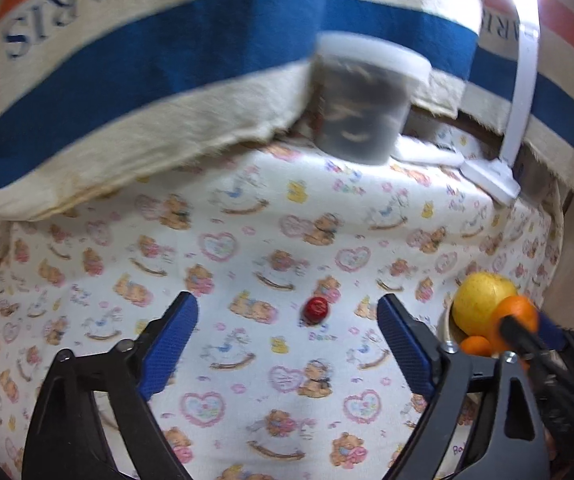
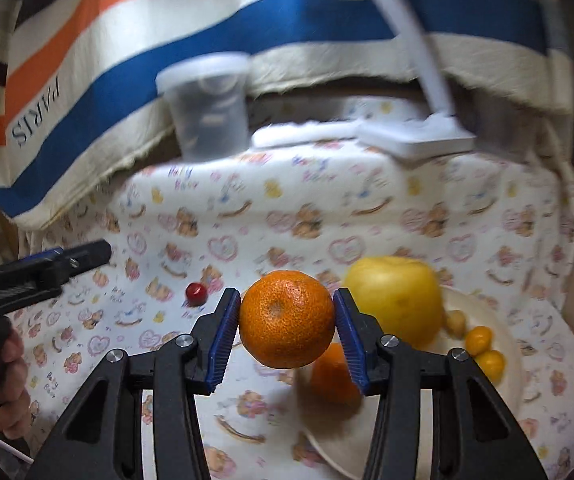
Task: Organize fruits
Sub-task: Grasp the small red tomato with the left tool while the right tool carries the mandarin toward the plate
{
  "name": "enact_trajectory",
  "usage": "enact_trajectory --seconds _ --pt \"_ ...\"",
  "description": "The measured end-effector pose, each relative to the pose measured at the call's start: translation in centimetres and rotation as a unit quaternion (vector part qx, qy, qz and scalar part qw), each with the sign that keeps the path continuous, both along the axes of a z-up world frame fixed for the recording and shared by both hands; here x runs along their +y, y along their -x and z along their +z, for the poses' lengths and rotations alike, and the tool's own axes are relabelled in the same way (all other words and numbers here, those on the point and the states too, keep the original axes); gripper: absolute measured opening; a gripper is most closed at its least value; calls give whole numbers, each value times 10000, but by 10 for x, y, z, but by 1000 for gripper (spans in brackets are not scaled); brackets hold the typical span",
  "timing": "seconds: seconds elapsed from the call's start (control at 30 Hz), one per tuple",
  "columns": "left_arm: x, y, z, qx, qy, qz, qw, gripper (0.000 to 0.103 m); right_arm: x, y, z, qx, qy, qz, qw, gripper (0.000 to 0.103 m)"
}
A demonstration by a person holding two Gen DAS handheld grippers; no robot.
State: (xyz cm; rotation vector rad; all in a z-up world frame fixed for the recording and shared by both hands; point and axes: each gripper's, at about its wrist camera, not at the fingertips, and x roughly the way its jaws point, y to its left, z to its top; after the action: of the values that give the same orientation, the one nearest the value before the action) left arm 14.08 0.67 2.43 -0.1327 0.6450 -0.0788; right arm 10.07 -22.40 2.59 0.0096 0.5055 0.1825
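Observation:
My right gripper (image 2: pixel 287 320) is shut on an orange mandarin (image 2: pixel 287 318) and holds it above the left rim of a cream plate (image 2: pixel 505 344). On the plate lie a big yellow fruit (image 2: pixel 397 298), another orange (image 2: pixel 333 376), two small kumquats (image 2: pixel 485 346) and a pale small fruit (image 2: pixel 457 322). A small red fruit (image 1: pixel 315 308) lies on the printed tablecloth (image 1: pixel 247 240); it also shows in the right wrist view (image 2: pixel 195 293). My left gripper (image 1: pixel 287 332) is open and empty, just short of the red fruit. The plate's fruits show at the right of the left wrist view (image 1: pixel 483 300).
A clear lidded tub (image 1: pixel 361 100) stands at the table's back edge, with a white lamp base (image 1: pixel 491 178) and a flat white pad (image 1: pixel 427 152) beside it. A striped "PARIS" cloth (image 1: pixel 167 60) hangs behind. The left gripper and hand show at the left of the right wrist view (image 2: pixel 39 276).

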Motion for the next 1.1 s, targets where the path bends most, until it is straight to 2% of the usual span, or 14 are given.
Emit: enact_trajectory --seconds 0.1,0.2,0.33,0.4,0.5,0.57,0.73,0.9,1.0,1.1 --pt "-16 -18 -8 373 -69 -176 9991 71 -9 9 3 -351 131 -258 9990 50" --pt "-35 -40 -19 793 -379 -406 9953 62 -23 12 4 -537 59 -541 9971 50" --pt "-48 -62 -34 1108 -672 -372 9909 56 -32 18 13 -762 -17 -672 9948 50" --pt "-47 -72 -42 1255 -609 -293 9898 50 -35 22 18 -935 20 -772 9926 50" --pt "-41 -87 -57 1524 -287 -249 9876 37 -40 28 27 -1101 49 -880 9900 50" --pt "-39 -94 -64 1613 -173 -227 9865 32 -45 32 33 -1184 42 -946 9884 50" --pt "-36 -98 -73 1576 19 -306 9870 26 -60 43 42 -1343 177 -1034 9854 50" --pt "-44 -78 -66 1378 -339 -350 9893 25 -81 53 43 -1246 269 -1159 9850 50" --pt "-51 -51 -54 1168 -560 -505 9903 25 -90 50 38 -815 415 -1170 9889 50" --pt "-66 -20 -37 888 -735 -752 9905 25 -102 52 28 -516 127 -1043 9931 50"
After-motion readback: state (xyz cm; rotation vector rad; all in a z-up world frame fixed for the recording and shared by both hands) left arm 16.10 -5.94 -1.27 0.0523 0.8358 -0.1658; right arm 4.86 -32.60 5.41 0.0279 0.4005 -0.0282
